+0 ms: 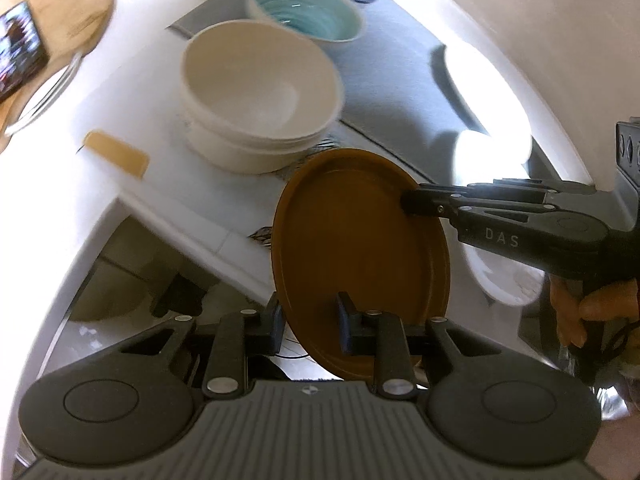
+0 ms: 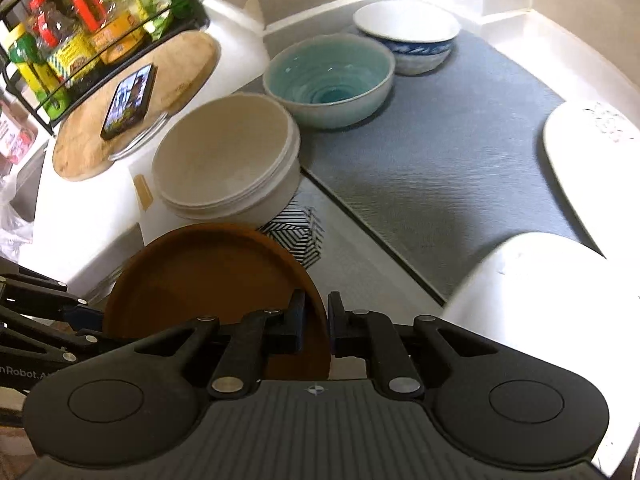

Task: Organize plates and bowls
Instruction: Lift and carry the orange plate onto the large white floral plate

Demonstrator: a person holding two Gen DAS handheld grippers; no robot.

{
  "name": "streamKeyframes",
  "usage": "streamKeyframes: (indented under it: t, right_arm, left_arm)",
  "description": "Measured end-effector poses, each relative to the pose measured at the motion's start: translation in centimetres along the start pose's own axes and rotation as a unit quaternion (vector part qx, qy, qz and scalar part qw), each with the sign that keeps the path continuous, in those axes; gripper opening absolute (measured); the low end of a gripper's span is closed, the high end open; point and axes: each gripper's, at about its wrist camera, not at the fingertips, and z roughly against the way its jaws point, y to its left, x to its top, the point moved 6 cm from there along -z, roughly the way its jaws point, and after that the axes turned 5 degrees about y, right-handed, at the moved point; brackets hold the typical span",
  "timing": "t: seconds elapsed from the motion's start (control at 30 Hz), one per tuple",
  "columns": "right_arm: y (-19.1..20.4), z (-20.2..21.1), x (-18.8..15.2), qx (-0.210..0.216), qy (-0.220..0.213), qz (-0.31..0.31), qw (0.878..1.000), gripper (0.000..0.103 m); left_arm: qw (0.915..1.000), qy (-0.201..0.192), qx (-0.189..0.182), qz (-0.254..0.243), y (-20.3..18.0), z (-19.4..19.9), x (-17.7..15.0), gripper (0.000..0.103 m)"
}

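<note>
At the far left of the right wrist view a wire rack (image 2: 80,28) holds bottles and packets. Beside it a round wooden board (image 2: 176,76) lies on the white bench (image 2: 100,208), and a phone (image 2: 129,101) rests on the board.

Next comes the cream bowl (image 2: 228,160), which seems to be a stack of several. Behind it, on a grey mat (image 2: 440,160), stand a turquoise bowl (image 2: 330,80) and a blue-and-white bowl (image 2: 408,36) in a row. A striped black-and-white thing (image 2: 300,240) lies just in front of the cream bowl.

The brown plate (image 1: 352,248) is tilted on its edge at the front border of the bench, held from two sides. The left tongs (image 1: 310,322) pinch its lower rim, one finger on each face. The right tongs (image 2: 316,326) come in from the right in the left wrist view and are pressed together on the upper right rim of the plate.

At the right, white plates (image 2: 592,160) lie on the mat, bright and partly washed out. A hand (image 1: 588,308) holds the handle of the right tongs.
</note>
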Motion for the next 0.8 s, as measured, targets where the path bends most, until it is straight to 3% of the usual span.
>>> streamKeyframes:
  t: [0.47, 0.8]
  right_arm:
    - [-5.7, 6.4, -3.1, -0.055, -0.065, -0.097, 0.992, 0.013]
    - [-13.6, 9.0, -6.8, -0.15, -0.077, -0.179, 0.969, 0.012]
  left_arm:
    - [0.9893, 0.005, -0.031, -0.143, -7.7, -0.8, 3.7, 0.029]
    - [0.9743, 0.029, -0.076, -0.21, -16.2, -7.2, 7.4, 0.029]
